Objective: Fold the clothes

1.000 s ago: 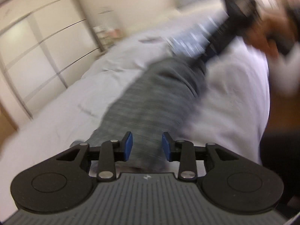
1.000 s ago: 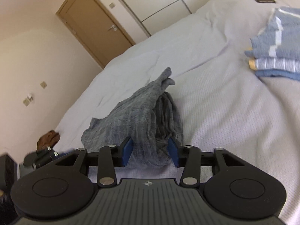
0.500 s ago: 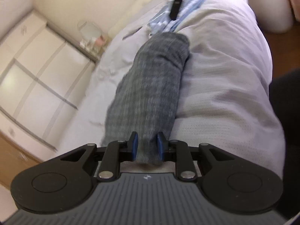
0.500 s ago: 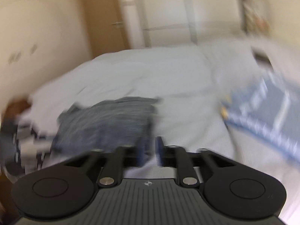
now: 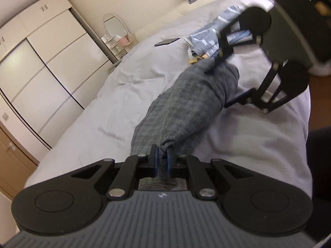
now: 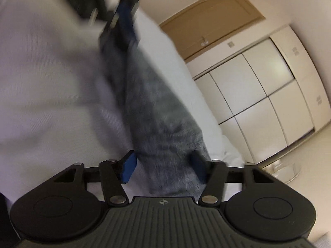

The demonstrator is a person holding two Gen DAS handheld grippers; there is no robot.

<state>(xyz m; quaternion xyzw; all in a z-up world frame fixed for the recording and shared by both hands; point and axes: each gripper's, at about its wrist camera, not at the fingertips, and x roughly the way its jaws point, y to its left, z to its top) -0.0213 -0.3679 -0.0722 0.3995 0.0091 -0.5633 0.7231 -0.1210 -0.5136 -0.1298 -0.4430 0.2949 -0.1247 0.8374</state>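
From my left wrist camera, my left gripper is clenched on one end of the grey knitted garment, stretched across the white bed.

On the right wrist view, my right gripper is closing around its other end, pads not yet pressing.

No readable text

Only a small white emblem, no letters or numbers, sits on each gripper's ribbed grey body in both wrist views.
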